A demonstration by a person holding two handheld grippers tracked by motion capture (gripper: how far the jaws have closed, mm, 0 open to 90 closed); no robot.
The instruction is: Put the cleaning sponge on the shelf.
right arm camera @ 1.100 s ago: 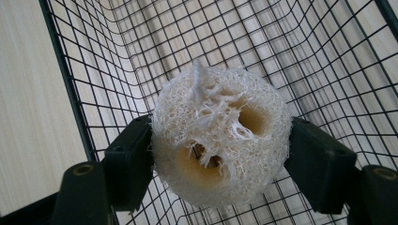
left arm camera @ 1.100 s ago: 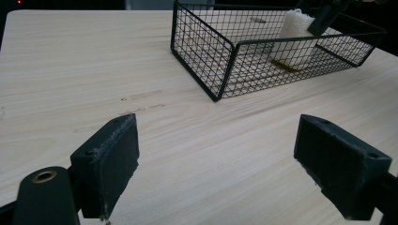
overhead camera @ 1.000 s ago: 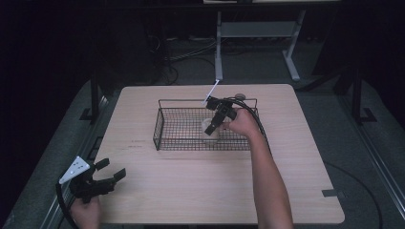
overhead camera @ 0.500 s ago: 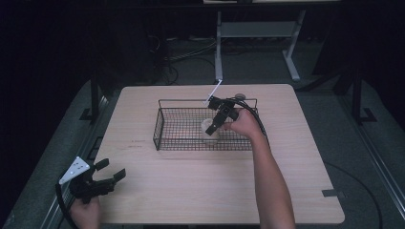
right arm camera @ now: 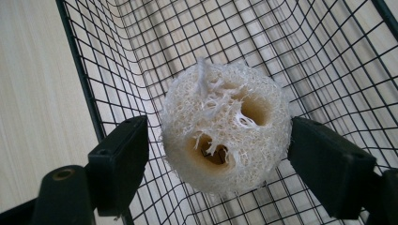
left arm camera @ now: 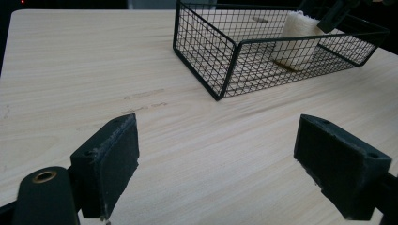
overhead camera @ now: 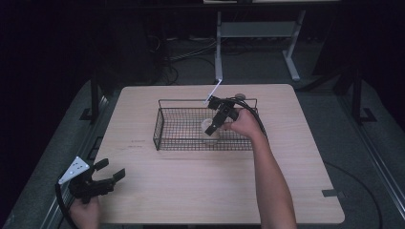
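Right tool (right arm camera: 216, 154) newly released, loofah (right arm camera: 225, 126) upright between its parted jaws in the basket (right arm camera: 84, 84).

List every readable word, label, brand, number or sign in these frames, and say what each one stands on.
There are none to read.
Loofah sponge: bare fibre, no label.
Wire basket: plain black mesh, no tag.
Table: bare wood with a few faint scuff marks, not writing.
Left tool and its grey plate: no print legible.
Right tool: black pads, unmarked.
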